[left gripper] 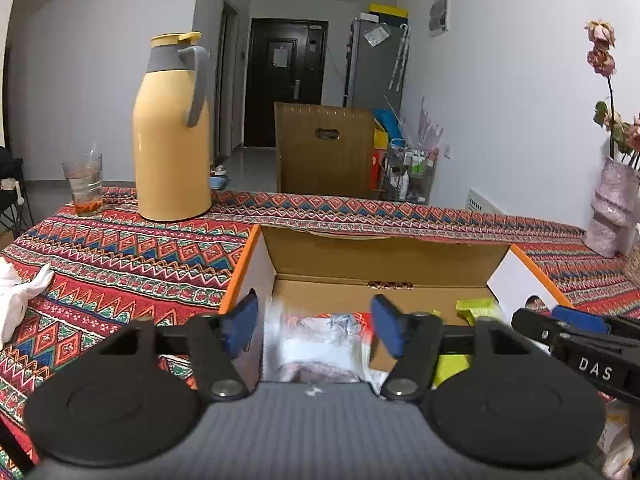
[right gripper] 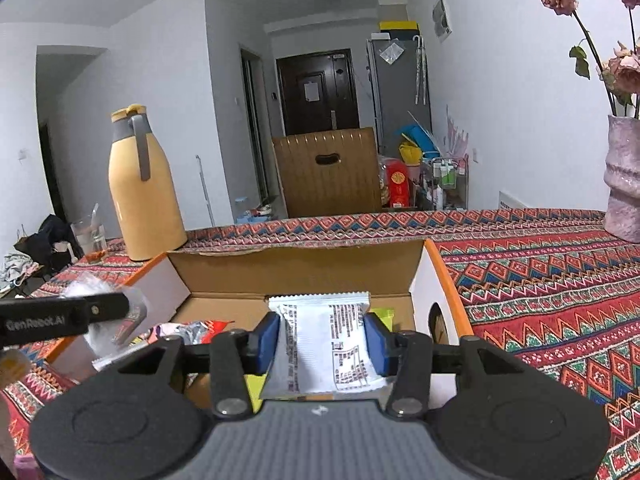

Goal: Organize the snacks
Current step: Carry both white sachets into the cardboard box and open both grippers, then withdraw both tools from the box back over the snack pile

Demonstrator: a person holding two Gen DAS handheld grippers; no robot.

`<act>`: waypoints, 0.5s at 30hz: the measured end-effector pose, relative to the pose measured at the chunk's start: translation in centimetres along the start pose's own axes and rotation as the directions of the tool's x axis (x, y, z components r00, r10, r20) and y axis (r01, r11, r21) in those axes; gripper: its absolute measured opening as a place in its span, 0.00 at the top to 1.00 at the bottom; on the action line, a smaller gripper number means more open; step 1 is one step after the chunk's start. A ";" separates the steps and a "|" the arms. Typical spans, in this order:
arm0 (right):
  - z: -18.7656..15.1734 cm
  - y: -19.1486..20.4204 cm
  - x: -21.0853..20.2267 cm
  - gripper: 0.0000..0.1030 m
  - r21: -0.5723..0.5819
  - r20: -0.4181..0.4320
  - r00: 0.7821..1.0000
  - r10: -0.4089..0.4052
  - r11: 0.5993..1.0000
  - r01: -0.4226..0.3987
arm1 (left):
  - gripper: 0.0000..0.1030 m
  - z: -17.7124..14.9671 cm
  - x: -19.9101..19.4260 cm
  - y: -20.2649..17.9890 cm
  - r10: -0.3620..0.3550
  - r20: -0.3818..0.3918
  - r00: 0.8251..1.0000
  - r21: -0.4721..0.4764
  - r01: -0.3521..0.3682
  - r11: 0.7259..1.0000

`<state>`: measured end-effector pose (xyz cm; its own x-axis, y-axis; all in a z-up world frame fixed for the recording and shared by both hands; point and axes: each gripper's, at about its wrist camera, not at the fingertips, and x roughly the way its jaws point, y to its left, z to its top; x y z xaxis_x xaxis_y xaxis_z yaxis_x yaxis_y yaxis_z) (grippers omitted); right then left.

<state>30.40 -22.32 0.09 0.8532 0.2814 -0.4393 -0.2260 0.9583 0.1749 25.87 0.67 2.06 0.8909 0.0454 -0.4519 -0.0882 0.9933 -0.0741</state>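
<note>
An open cardboard box with orange edges lies on the patterned tablecloth; it also shows in the right wrist view. My left gripper is open over the box, and a blurred clear snack packet sits between its blue pads, seemingly loose. A yellow-green packet lies inside the box. My right gripper is shut on a white snack packet with printed text, held above the box's near side. The left gripper's finger reaches in from the left with the clear packet beside it.
A yellow thermos jug and a glass stand at the table's far left. A pink vase with dried flowers stands at the far right. White cloth lies left. A brown chair is behind the table.
</note>
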 end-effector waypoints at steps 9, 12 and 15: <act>0.1 -0.7 -0.6 0.00 0.047 0.033 0.999 -0.037 0.998 0.035 | 0.00 0.3 -0.3 0.6 0.033 0.016 0.999 -0.037 -0.032 0.999; 0.0 -0.7 -0.7 0.00 0.047 0.034 0.999 -0.037 0.998 0.035 | 0.00 0.2 -0.3 0.6 0.031 0.009 0.999 -0.034 -0.031 0.999; 0.0 -0.6 -0.9 0.00 0.043 0.035 0.999 -0.033 0.999 0.031 | 0.00 0.1 -0.3 0.5 0.031 0.003 1.000 -0.033 -0.030 0.999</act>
<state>29.82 -23.14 0.40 0.8762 0.2477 -0.4134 -0.1786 0.9636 0.1987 25.60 1.14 2.20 0.8892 0.0760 -0.4512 -0.1300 0.9875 -0.0897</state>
